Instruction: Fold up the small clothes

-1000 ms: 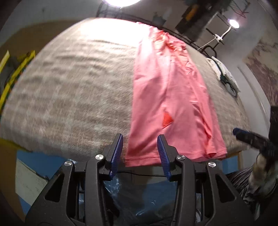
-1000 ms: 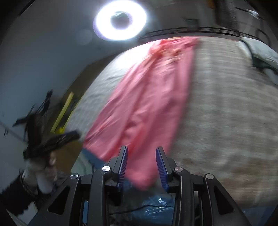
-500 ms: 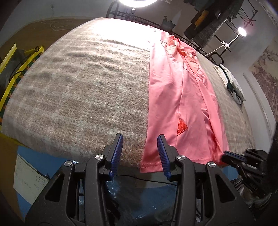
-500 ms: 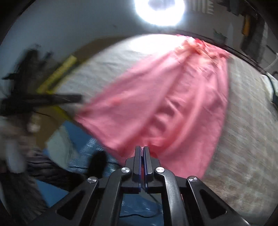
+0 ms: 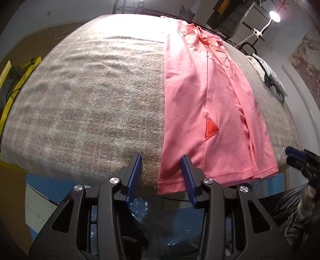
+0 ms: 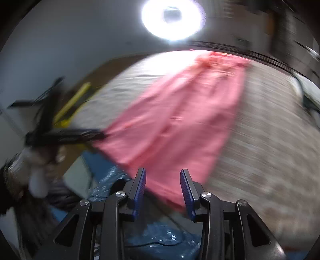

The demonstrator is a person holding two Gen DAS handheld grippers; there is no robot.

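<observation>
A pink garment (image 5: 204,104) lies folded into a long strip on the grey-brown blanket (image 5: 90,100), its hem at the near table edge. My left gripper (image 5: 162,174) hovers open at the hem's left corner, and the corner shows between its blue fingers (image 5: 137,174) without being pinched. In the blurred right wrist view, my right gripper (image 6: 163,186) stands over the garment's (image 6: 180,120) near right hem; its jaws are opening, with cloth seen between them but not pressed. Each gripper shows in the other's view: the right gripper (image 5: 296,156) and the left gripper (image 6: 66,136).
A white and green bundle (image 5: 268,76) sits at the blanket's far right edge. A yellow frame (image 5: 12,88) stands off the left side. Blue plastic (image 5: 160,220) lies below the table's near edge. A ring light (image 6: 173,18) shines beyond the far end.
The right gripper's jaws were shut half a second ago and stand apart again. Its view has swung, with much blur. The left gripper now sits at the hem's left corner instead of mid-hem.
</observation>
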